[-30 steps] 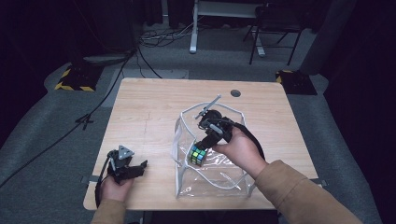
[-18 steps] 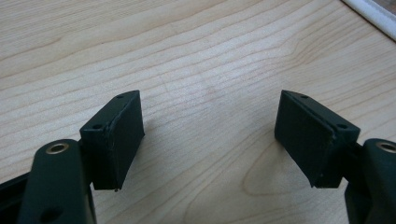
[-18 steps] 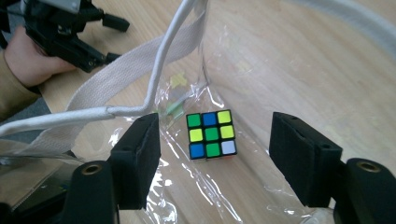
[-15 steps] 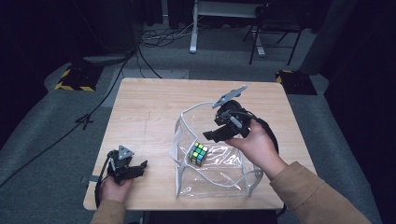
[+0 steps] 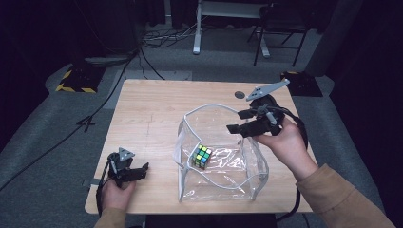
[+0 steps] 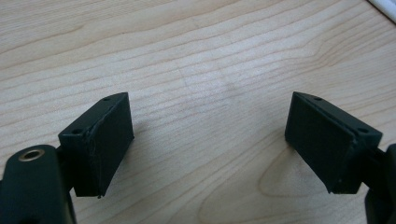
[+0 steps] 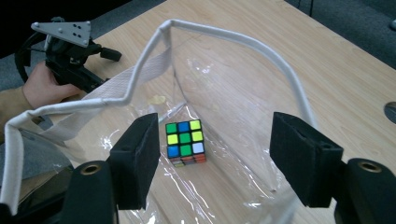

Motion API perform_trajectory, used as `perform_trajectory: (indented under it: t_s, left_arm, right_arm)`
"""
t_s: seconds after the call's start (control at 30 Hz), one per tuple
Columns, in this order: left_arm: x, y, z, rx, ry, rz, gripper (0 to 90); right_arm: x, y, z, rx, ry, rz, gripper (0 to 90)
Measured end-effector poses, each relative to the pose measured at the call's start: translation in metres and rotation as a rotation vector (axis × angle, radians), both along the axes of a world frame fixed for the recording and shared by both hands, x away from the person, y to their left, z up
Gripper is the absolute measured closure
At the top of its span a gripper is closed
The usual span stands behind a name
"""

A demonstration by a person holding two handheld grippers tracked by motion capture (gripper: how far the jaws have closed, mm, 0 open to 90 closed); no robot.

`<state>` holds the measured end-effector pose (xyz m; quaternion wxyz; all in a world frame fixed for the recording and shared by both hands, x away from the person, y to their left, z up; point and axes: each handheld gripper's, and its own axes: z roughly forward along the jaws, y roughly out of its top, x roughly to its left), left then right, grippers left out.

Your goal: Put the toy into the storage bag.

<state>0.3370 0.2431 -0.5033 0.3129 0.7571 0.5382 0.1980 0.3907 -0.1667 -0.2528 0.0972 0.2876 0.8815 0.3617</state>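
Cube bagged, both grippers free

Nearest, the left gripper (image 5: 142,169) rests low, its jaws just widened over bare light wooden table (image 5: 147,114). The multicoloured puzzle cube (image 5: 202,156) sits inside the clear plastic white-trimmed bag (image 5: 215,111). Beyond, the right gripper (image 5: 234,121) hangs released; its 2 jaws could snag the rim and tip the bag.

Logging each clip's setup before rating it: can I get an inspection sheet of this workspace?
Surface: wooden table, bare apart from the items below.
Job's things: clear bag standing open, cube inside on its floor.
Clutter: small dark disc near the far edge.
Grippers: left gripper open, resting on the table; right gripper open, empty, above the bag.
Cables: one trails from each gripper; more on the floor.
Surroundings: dark room, grey floor, furniture legs behind.
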Motion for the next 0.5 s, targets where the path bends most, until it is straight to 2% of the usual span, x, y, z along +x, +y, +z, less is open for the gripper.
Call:
perform_trajectory:
  t_s: [0.1, 0.3, 0.5]
  left_arm:
    - [0.000, 0.000, 0.000, 0.000, -0.001, 0.004, 15.8]
    - [-0.001, -0.001, 0.000, 0.003, -0.002, 0.011, 16.2]
    - [-0.001, -0.001, 0.000, 0.001, -0.002, 0.014, 16.1]
  right_arm:
    - [0.002, -0.014, 0.002, 0.013, -0.009, -0.016, 33.5]
    - [0.004, -0.042, -0.001, -0.003, -0.037, -0.065, 33.4]
    - [0.008, -0.068, 0.000, 0.039, -0.064, -0.107, 33.5]
